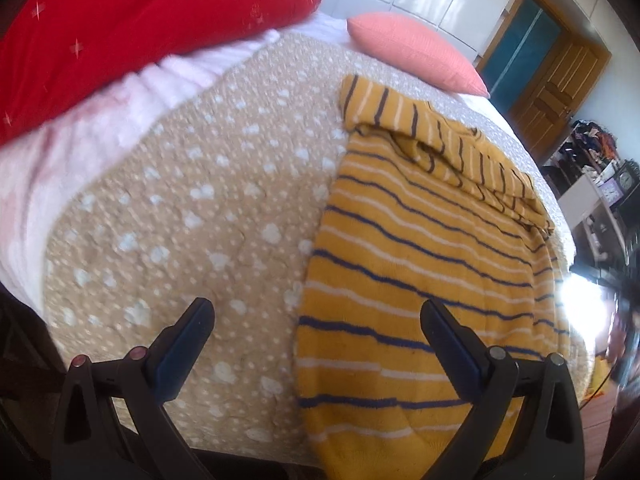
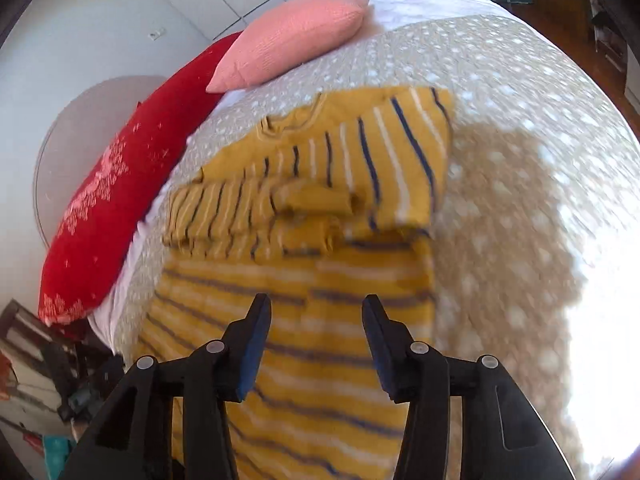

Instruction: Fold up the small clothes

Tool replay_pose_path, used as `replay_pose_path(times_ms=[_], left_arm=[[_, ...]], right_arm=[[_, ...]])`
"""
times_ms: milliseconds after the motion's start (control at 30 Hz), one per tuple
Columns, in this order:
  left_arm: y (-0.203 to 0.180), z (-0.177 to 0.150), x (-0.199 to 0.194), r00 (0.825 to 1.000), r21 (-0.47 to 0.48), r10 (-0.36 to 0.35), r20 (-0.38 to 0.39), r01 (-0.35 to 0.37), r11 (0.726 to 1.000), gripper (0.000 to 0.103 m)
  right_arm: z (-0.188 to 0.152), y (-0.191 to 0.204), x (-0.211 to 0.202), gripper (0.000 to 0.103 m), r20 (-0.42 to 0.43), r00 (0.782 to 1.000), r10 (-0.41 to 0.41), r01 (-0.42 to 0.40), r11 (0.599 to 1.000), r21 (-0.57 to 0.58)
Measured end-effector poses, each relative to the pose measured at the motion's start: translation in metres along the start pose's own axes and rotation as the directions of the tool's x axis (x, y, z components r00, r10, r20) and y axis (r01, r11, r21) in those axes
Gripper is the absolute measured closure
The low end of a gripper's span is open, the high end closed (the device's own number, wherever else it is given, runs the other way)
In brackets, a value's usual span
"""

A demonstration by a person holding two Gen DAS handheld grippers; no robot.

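Striped yellow sweater (image 1: 420, 264) on the bed (image 1: 180, 220): we see its sleeves folded across; body fold remains. Left gripper (image 1: 316, 320) and right gripper (image 2: 316, 320) gape, empty.

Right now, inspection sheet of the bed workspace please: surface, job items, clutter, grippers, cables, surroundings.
Surface: beige quilted bedspread with white dots, over a white sheet.
Job's things: mustard-yellow knitted top with navy and white stripes, lying flat, both sleeves folded across the chest.
Clutter: red embroidered cushion and salmon-pink knitted cushion at the head of the bed, apart from the top.
Grippers: left gripper open, straddling the top's side edge; right gripper open above the body; neither holds anything.
Cables: nothing seen.
Surroundings: wooden door, cluttered shelves, strong glare at the bedside.
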State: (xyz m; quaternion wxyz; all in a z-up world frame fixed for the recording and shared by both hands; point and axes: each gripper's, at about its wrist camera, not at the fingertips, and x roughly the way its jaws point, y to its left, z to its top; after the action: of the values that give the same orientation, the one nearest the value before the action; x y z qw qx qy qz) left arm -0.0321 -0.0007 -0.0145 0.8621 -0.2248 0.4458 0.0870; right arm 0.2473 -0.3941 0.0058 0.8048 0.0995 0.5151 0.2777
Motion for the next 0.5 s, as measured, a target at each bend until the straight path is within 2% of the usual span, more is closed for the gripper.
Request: replay_pose_path(times_ms=[67,133,233,267,333,400,467,500], left_arm=[[0.002,-0.005,0.006,1.0,-0.015,-0.024,-0.019,0.024,1.0,0.0],[-0.003,-0.011,0.007,1.0,0.004,-0.005,0.0,0.005,1.0,0.001],[-0.013,-0.021,0.008,1.0,0.043,-0.013,0.002,0.013,0.999,0.002],[-0.016,-0.024,0.009,1.0,0.056,-0.017,0.001,0.017,0.998,0.007],[-0.025,-0.031,0.009,0.999,0.1,0.032,0.011,-0.033,0.994,0.016],[-0.03,-0.037,0.005,0.997,0.126,0.075,0.022,-0.077,0.989,0.03],[-0.026,-0.042,-0.001,0.999,0.102,0.036,0.011,-0.037,0.994,0.034],[-0.024,-0.045,-0.003,1.0,0.086,0.01,0.003,-0.01,0.996,0.034]], right_arm=[[-0.02,-0.009,-0.017,0.045,-0.004,0.995,-0.098,0.098,0.994,-0.042],[-0.042,-0.021,-0.03,0.043,-0.017,0.99,-0.139,0.138,0.99,-0.037],[-0.072,-0.034,-0.038,0.043,-0.023,0.992,-0.122,0.122,0.993,0.0],[-0.082,-0.034,-0.038,0.043,-0.019,0.994,-0.108,0.108,0.994,0.004],[-0.102,-0.032,-0.034,0.042,-0.011,0.997,-0.075,0.075,0.997,0.011],[-0.118,-0.024,-0.026,0.038,0.028,0.998,-0.06,0.06,0.998,0.009],[-0.128,-0.014,-0.02,0.032,0.072,0.996,-0.048,0.048,0.999,0.003],[-0.131,-0.009,-0.017,0.032,0.077,0.997,-0.017,0.016,1.0,0.007]])
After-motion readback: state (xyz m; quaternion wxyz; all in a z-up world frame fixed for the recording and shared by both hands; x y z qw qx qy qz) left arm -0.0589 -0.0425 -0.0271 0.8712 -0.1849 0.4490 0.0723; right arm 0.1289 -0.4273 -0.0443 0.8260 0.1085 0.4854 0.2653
